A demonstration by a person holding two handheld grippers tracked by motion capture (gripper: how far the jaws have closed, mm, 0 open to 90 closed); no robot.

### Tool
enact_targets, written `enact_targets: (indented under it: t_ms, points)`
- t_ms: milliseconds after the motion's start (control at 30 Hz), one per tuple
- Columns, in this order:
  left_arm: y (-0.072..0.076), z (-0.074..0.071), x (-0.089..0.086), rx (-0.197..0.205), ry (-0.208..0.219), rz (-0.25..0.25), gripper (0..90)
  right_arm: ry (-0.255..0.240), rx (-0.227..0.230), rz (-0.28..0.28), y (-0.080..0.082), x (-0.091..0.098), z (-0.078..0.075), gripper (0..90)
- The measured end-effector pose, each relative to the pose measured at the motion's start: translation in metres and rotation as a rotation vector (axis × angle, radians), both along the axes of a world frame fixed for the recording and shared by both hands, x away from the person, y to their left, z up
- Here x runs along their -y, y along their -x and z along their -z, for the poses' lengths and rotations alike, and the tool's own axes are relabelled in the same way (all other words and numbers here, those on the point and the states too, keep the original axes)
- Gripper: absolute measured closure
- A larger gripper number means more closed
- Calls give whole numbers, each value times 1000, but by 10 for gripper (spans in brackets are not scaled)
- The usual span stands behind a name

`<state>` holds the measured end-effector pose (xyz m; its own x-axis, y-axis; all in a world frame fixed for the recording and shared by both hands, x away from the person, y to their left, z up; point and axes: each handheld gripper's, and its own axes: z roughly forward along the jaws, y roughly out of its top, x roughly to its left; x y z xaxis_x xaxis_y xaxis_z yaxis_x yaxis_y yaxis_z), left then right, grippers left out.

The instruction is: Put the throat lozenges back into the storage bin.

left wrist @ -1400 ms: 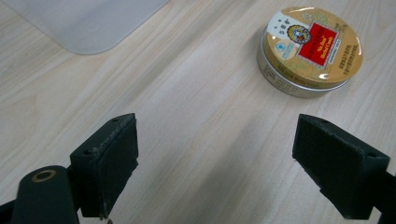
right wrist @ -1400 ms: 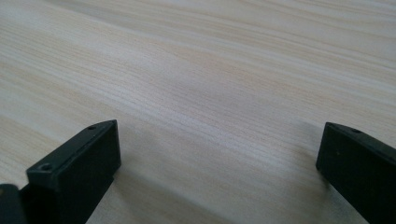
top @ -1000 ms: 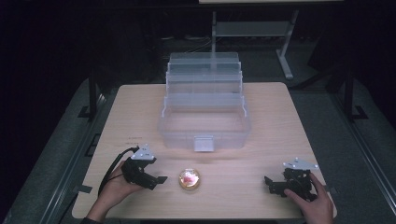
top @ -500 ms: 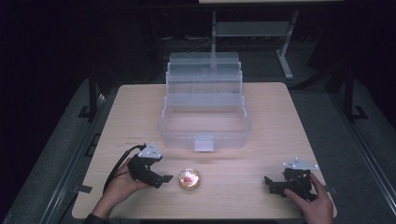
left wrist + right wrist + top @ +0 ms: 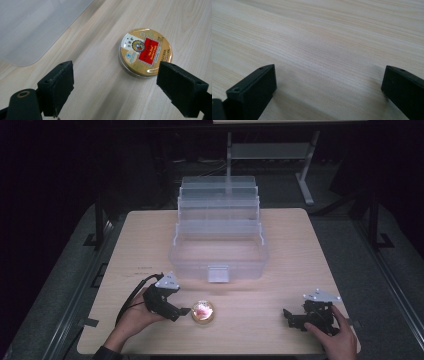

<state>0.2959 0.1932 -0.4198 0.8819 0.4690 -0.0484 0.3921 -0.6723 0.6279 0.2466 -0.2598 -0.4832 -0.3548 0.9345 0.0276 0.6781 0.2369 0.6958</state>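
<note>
Jaws of the left gripper (image 5: 115, 87) are spread wide, glossy round gold tin (image 5: 145, 52) framed just ahead on pale grainy wood

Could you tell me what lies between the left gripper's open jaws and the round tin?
Nothing but bare table. In the left gripper view, the left gripper faces the tin across plain wood, jaws open and not touching it.

High view: overhead, facing forward and down, distant. Gripper views: low, close to table (image 5: 300, 245); tin (image 5: 145, 51) shared with left.
</note>
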Motion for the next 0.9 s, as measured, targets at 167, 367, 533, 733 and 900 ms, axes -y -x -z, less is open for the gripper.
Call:
enact_targets:
  t_ms: [167, 367, 533, 733, 900]
  points:
    - [-1, -1, 5, -1, -10, 19, 137, 0, 0, 0, 0, 0, 0, 0]
    - [-1, 0, 12, -11, -2, 28, 137, 0, 0, 0, 0, 0, 0, 0]
    - [-1, 1, 17, -11, -10, 42, 137, 0, 0, 0, 0, 0, 0, 0]
    - [-2, -1, 26, -10, -14, 67, 137, 0, 0, 0, 0, 0, 0, 0]
    - [-2, -1, 34, -11, -20, 87, 137, 0, 0, -1, 0, 0, 0, 0]
